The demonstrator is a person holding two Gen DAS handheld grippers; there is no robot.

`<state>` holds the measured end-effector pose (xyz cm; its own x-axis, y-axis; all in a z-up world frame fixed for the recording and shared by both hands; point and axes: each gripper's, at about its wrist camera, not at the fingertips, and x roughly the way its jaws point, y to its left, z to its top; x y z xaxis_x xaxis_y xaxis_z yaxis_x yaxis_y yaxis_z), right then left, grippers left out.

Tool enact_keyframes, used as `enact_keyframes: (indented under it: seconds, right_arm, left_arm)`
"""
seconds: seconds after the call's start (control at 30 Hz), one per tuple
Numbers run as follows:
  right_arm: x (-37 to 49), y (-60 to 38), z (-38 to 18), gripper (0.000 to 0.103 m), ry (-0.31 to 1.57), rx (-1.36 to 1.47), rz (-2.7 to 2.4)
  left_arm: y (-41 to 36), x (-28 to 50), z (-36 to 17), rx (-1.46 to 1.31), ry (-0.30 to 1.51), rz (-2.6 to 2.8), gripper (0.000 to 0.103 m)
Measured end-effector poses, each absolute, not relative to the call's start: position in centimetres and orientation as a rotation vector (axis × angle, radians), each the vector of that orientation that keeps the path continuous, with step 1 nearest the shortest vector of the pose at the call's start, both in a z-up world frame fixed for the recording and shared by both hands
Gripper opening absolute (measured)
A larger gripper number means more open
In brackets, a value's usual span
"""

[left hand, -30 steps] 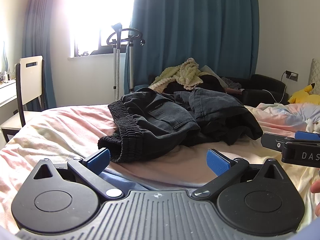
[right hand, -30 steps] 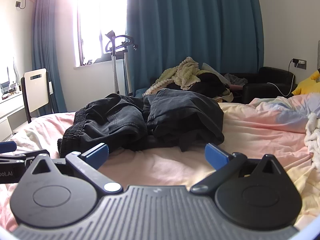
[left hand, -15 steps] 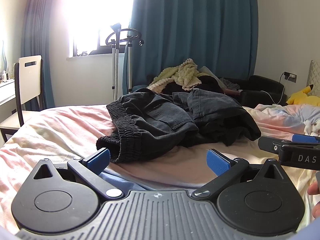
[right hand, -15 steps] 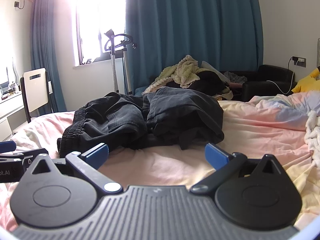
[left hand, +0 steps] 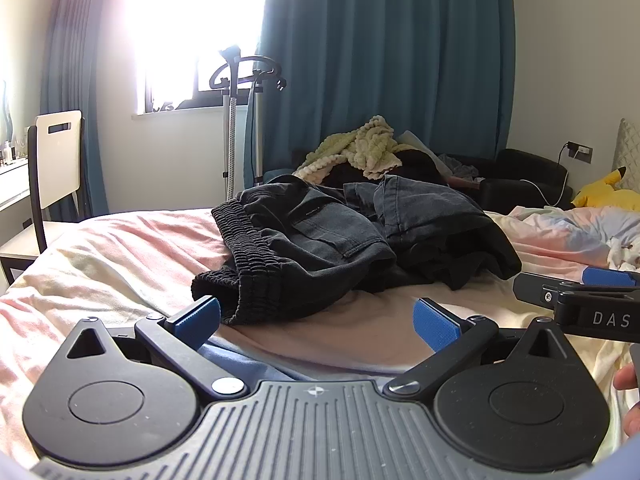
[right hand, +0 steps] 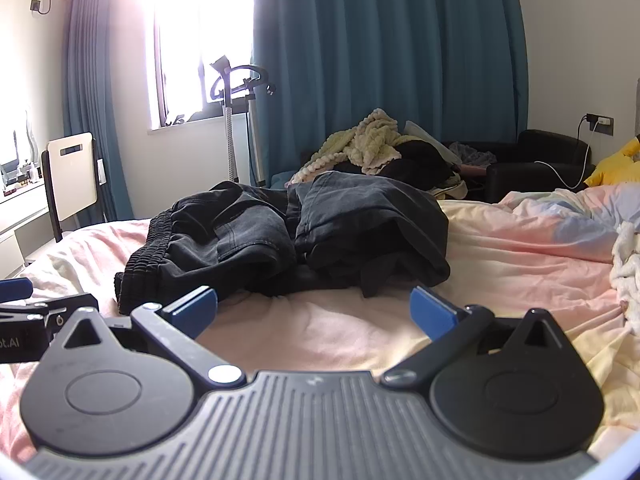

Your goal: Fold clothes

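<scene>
i have both tools low over the bed [left hand: 120, 248], side by side, both pointing at the pants [left hand: 344, 236]. the left tool [left hand: 316, 322] is released, its blue pads spread wide with nothing between them, and the left pad [left hand: 196, 316] sits just in front of the elastic waistband [left hand: 248, 256], close to it but i cannot tell if it touches. the right tool [right hand: 314, 310] is released too, pads wide apart over bare pink sheet, empty. the pants are a dark, crumpled heap in the middle of the bed, waistband bunched toward the left, legs folded over themselves toward the right; in the right wrist view they lie just beyond the pads [right hand: 432, 310], apart from them. from the left camera i see the right tool's side at the right edge, with white letters on it, and part of a hand [left hand: 628, 396] at the lower right corner. from the right camera the left tool shows at the left edge. behind the bed there is a pile of clothes [left hand: 360, 152] with a pale knit on top, a teal curtain [left hand: 384, 52], a bright window [left hand: 192, 28], a garment steamer stand [left hand: 240, 120] and a white chair [left hand: 56, 160] at the left. a yellow plush [left hand: 608, 192] lies at the far right.
</scene>
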<state>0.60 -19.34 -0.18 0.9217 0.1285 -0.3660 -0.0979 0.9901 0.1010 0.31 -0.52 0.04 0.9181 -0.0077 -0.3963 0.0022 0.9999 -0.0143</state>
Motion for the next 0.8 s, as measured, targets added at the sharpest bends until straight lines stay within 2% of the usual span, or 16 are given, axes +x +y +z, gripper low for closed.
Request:
enact_keyframes:
  seconds: [0.8]
  right_arm:
    - [0.59,-19.52,-0.37,0.103,0.383,0.085,0.110]
  left_arm:
    - [-0.07,0.13,-0.17,-0.051,0.406,-0.015,0.103]
